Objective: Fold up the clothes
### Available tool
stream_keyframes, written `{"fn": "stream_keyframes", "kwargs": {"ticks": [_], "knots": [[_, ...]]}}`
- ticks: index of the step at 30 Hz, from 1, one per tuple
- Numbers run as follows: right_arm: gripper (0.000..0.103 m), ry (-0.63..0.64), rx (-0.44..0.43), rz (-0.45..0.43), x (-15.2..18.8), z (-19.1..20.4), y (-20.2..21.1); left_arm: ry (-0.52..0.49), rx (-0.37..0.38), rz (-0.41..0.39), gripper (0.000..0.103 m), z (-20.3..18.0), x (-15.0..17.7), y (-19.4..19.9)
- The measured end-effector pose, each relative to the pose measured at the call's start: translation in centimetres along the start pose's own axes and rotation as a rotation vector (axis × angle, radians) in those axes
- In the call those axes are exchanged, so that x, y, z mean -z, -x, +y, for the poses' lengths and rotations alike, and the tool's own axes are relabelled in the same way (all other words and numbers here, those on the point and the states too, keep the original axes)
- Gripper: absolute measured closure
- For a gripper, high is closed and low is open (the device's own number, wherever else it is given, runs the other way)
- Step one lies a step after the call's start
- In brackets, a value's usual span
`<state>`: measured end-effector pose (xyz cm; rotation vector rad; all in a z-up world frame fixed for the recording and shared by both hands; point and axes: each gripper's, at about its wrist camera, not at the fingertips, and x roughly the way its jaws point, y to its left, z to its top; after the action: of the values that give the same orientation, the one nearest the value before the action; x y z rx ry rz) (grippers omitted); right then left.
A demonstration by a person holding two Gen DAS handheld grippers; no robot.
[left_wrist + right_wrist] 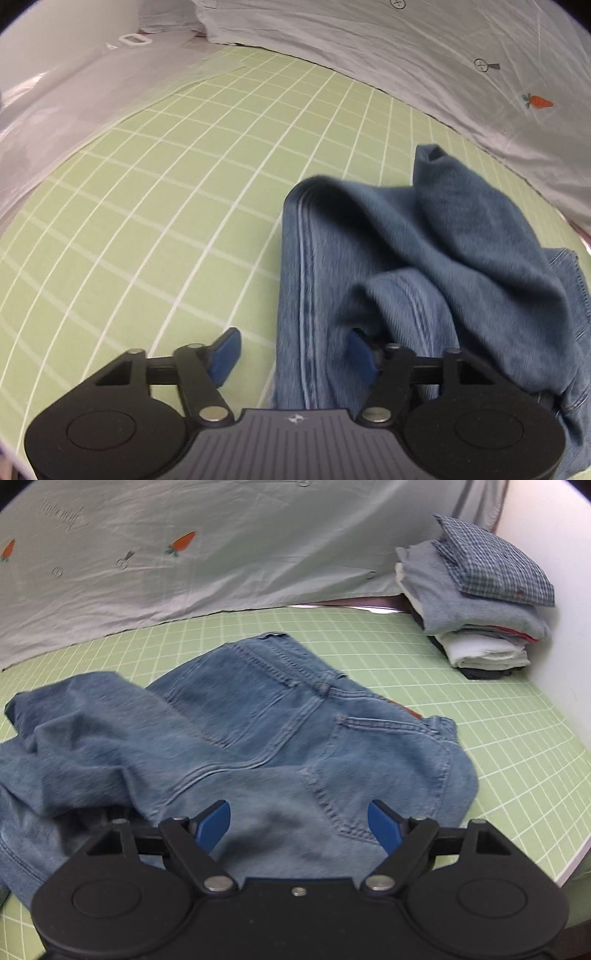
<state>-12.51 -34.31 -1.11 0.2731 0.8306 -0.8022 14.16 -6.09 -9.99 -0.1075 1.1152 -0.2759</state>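
A pair of blue jeans (266,720) lies crumpled on the green grid mat (498,738), back pockets up, with the legs bunched to the left. In the left wrist view the jeans (424,258) are a rumpled heap on the right. My left gripper (293,354) is open, its jaws wide apart over a leg of the jeans; denim drapes over the right finger (360,350). My right gripper (301,825) is open just above the denim near a back pocket, holding nothing.
A stack of folded clothes (476,602) with a checked shirt on top stands at the back right by a white wall. A grey sheet with carrot prints (184,554) borders the mat at the back; it also shows in the left wrist view (443,55).
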Motion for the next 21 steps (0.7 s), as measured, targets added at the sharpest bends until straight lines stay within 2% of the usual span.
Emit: {"fn": "stream_keyframes", "kwargs": {"ticks": [2, 4, 5, 8, 11, 15, 19, 21], "knots": [[0.021, 0.005, 0.011, 0.009, 0.0, 1.6, 0.2, 0.004, 0.038, 0.022, 0.056, 0.4, -1.1, -0.9], [0.021, 0.007, 0.024, 0.019, -0.1, 3.0, 0.3, -0.023, 0.087, 0.038, 0.077, 0.4, -2.0, -1.4], [0.021, 0.008, 0.032, 0.024, 0.0, 3.6, 0.3, -0.032, 0.104, 0.047, 0.077, 0.4, -2.3, -1.6], [0.021, 0.006, 0.051, 0.044, 0.1, 5.4, 0.2, -0.051, 0.138, 0.038, 0.091, 0.7, -3.4, -1.4], [0.021, 0.004, 0.067, 0.061, 0.0, 7.0, 0.2, -0.069, 0.15, -0.011, 0.092, 1.1, -5.7, -0.4], [0.021, 0.005, 0.089, 0.064, -0.2, 8.6, 0.3, -0.146, 0.097, -0.165, 0.093, 0.9, -10.1, 2.3], [0.021, 0.008, 0.114, 0.065, -0.4, 9.5, 0.4, -0.206, 0.004, -0.406, 0.094, 0.8, -15.6, 6.0], [0.021, 0.003, 0.126, 0.064, -0.5, 9.6, 0.4, -0.219, 0.009, -0.515, 0.094, 0.9, -17.4, 7.7]]}}
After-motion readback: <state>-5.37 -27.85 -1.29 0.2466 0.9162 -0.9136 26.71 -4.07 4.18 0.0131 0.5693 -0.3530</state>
